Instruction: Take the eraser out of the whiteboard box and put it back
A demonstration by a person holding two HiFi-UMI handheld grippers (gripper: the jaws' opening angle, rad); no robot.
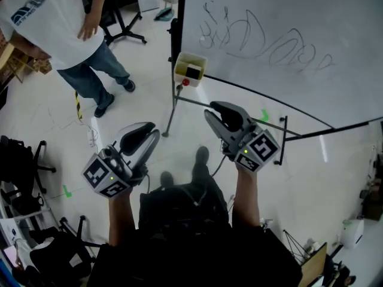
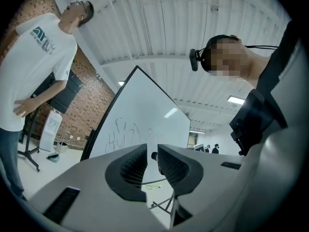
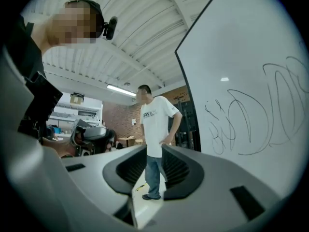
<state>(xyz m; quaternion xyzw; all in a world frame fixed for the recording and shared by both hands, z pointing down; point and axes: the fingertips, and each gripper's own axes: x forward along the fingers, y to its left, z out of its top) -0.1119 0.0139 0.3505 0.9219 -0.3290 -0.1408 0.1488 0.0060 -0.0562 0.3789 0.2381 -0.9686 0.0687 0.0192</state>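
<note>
A small cream whiteboard box hangs at the left end of the whiteboard, with the black eraser lying inside it. Both grippers hover over the floor, well short of the box. My left gripper is low and left of it, its jaws a narrow gap apart and empty. My right gripper is closer, below and right of the box, also slightly open and empty. The left gripper view looks past the left gripper at the scribbled whiteboard. In the right gripper view, the right gripper has the whiteboard to its right.
A person in a white T-shirt and jeans stands on the floor left of the board, and shows in both gripper views as a person and a person. The board's stand leg runs down below the box. Black chairs crowd the left edge.
</note>
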